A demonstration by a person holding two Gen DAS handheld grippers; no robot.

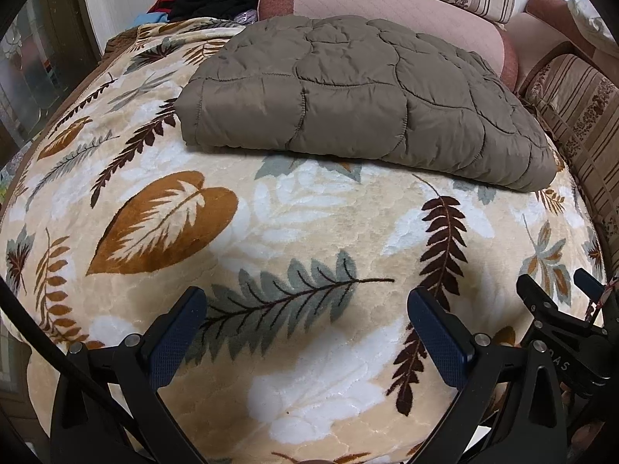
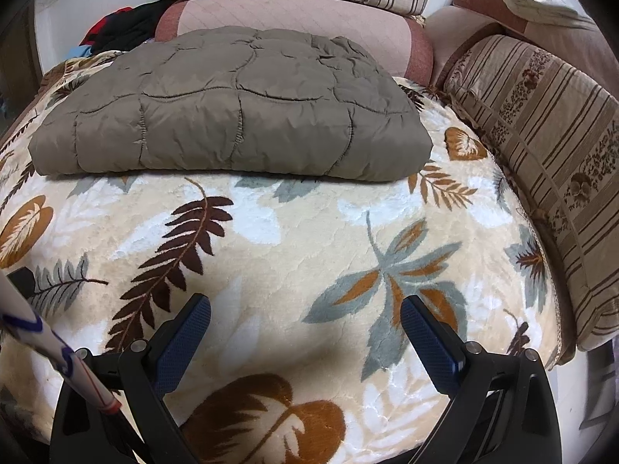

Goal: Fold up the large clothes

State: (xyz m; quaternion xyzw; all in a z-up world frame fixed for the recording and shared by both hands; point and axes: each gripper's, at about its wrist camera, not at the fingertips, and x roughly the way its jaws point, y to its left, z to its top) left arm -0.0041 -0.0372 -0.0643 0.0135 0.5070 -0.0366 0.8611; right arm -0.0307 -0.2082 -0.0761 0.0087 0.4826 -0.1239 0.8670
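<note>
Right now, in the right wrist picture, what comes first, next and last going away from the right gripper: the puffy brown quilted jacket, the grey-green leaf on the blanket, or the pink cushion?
1. The grey-green leaf printed on the cream blanket, just ahead of the open right gripper.
2. The folded brown quilted jacket, in the middle, lying on the blanket.
3. The pink cushion, at the back, behind the jacket.

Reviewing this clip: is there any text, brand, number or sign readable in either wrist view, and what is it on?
"DAS": partial white lettering on the black body of the right tool, seen at the lower right edge of the left wrist view; any further letters are cut off or hidden.
No text can be read on the folded quilted garment, the leaf-print blanket or the striped cushions.
</note>
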